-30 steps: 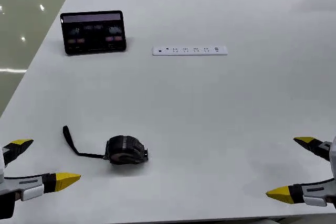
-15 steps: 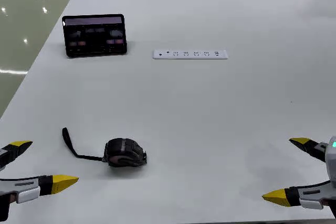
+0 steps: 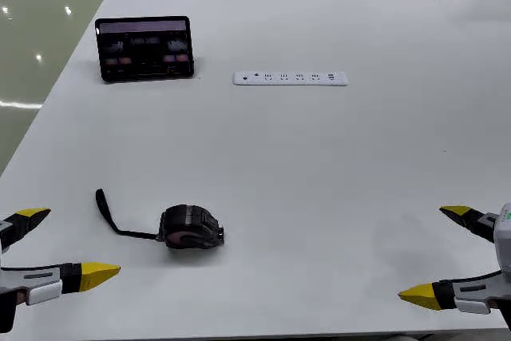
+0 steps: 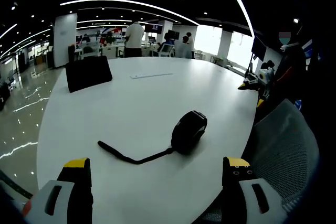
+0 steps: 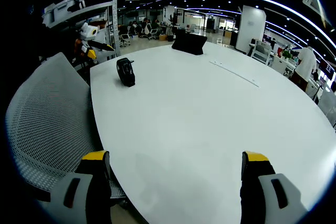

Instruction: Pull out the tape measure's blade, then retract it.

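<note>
No word or number can be read from where I stand. The tablet (image 3: 144, 48), propped at about eleven o'clock on the worktop (image 3: 319, 165), has a lit screen with a pale band along the top and pinkish and grey blocks below it, all too blurred to make out as writing. The power strip (image 3: 291, 78) at twelve o'clock carries small dark marks along its face, too small to tell as letters. The tape measure (image 3: 190, 227), at about eight o'clock, has a dark case with a paler patch low on its side, and any lettering on it is illegible.
</note>
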Action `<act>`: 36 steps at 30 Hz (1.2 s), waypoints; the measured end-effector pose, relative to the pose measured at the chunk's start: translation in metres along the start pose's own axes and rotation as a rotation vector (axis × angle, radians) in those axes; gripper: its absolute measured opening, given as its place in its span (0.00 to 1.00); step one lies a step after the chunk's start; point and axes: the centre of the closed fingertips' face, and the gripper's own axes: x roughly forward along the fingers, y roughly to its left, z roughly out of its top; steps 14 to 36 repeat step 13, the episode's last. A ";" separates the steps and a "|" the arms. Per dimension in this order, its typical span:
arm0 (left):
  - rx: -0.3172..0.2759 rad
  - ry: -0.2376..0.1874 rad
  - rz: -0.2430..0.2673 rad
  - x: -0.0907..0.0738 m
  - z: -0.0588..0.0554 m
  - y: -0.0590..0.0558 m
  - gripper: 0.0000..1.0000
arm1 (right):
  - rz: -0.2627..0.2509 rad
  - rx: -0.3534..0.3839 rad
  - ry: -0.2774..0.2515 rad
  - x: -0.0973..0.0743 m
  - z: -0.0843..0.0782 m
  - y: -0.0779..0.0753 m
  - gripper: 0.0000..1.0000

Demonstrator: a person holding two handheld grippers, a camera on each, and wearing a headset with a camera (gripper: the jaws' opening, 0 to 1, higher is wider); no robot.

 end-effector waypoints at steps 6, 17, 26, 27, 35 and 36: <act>0.005 0.001 -0.005 0.000 0.001 -0.005 1.00 | 0.001 0.031 0.008 0.000 -0.009 -0.001 1.00; 0.006 -0.001 -0.002 -0.003 0.001 -0.005 1.00 | -0.002 0.033 0.011 -0.002 -0.012 0.000 1.00; 0.006 -0.001 -0.002 -0.003 0.001 -0.005 1.00 | -0.002 0.033 0.011 -0.002 -0.012 0.000 1.00; 0.006 -0.001 -0.002 -0.003 0.001 -0.005 1.00 | -0.002 0.033 0.011 -0.002 -0.012 0.000 1.00; 0.006 -0.001 -0.002 -0.003 0.001 -0.005 1.00 | -0.002 0.033 0.011 -0.002 -0.012 0.000 1.00; 0.006 -0.001 -0.002 -0.003 0.001 -0.005 1.00 | -0.002 0.033 0.011 -0.002 -0.012 0.000 1.00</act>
